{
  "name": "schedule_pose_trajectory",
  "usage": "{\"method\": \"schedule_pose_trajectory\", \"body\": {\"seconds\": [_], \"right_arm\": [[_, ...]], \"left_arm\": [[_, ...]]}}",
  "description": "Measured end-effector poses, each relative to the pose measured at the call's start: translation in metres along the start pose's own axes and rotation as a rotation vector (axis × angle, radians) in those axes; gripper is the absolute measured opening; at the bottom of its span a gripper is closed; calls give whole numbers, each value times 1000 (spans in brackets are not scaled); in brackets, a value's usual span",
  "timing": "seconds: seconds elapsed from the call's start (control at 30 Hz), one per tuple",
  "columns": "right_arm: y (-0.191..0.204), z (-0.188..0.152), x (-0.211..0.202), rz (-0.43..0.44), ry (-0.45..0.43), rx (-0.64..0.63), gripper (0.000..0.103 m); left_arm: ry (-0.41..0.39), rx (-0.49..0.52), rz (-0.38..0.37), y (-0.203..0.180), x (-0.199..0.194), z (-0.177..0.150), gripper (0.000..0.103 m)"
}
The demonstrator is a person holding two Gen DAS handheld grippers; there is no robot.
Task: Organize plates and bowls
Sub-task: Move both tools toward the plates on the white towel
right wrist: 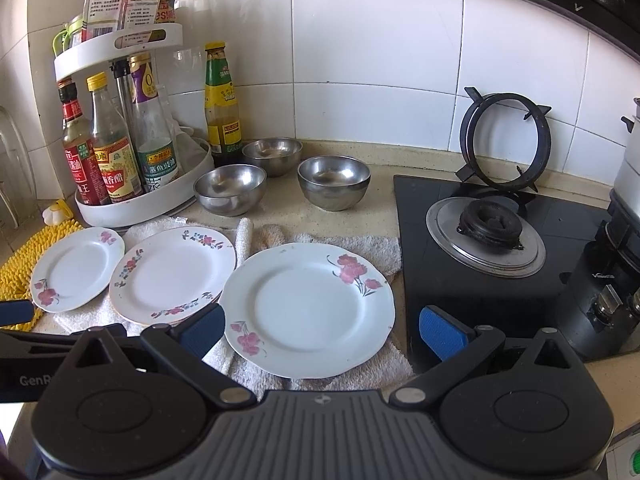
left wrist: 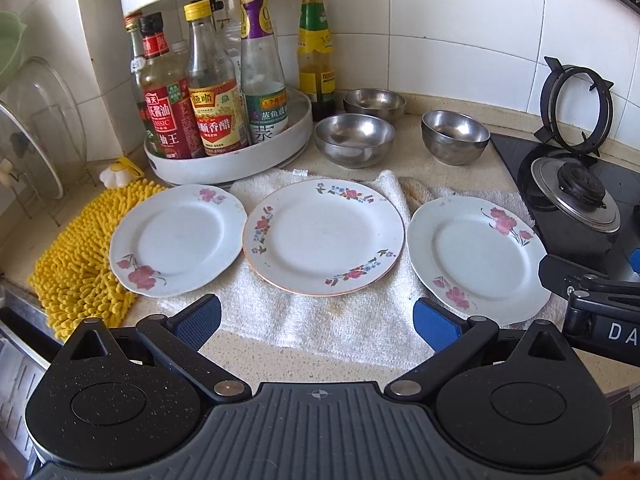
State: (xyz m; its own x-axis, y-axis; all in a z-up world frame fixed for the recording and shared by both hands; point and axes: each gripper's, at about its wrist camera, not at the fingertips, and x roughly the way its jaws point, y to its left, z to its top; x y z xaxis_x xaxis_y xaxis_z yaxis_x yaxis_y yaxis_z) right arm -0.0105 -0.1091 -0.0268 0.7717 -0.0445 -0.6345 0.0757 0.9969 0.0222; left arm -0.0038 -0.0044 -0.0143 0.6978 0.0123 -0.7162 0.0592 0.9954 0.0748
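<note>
While both grippers hang above the counter's front edge, three flowered plates lie in a row on a white towel (left wrist: 340,320) near that edge. The left plate (left wrist: 178,240) partly rests on a yellow mop-like cloth (left wrist: 76,264), the middle plate (left wrist: 323,236) has a gold rim and flower garlands, and the right plate (right wrist: 308,308) sits just beside the black stove (right wrist: 480,280). Behind them, toward the tiled wall, stand three steel bowls: the left bowl (left wrist: 354,140), the back bowl (left wrist: 375,103) and the right bowl (left wrist: 455,136), all apart from each other and upright.

The left gripper (left wrist: 316,322) is spread wide with nothing between its blue pads; the right gripper (right wrist: 322,332) is likewise spread, empty, its pads flanking the near edge of the right plate without touching it. "GenR" is readable on the left tool's body in the right wrist view, "DA" on the right tool's in the left.

At the back left corner a white turntable rack (left wrist: 228,160) holds sauce bottles; one red label (left wrist: 164,120) reads "CLASSIC", another (left wrist: 218,120) "香醋". An appliance at the right edge of the stove carries a small, unreadable brand mark.
</note>
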Motion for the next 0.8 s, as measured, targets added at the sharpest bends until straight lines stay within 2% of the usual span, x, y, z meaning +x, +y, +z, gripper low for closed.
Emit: {"method": "schedule_pose_trajectory", "body": {"seconds": [0.27,0.8], "right_arm": [[4,0,2,-11,19,-20,103],[1,-2,4,-23,38,-19,103]], "left_arm": [[33,2,-5,0,6,-4,103],[47,15,-6,-8,8,-7,103]]}}
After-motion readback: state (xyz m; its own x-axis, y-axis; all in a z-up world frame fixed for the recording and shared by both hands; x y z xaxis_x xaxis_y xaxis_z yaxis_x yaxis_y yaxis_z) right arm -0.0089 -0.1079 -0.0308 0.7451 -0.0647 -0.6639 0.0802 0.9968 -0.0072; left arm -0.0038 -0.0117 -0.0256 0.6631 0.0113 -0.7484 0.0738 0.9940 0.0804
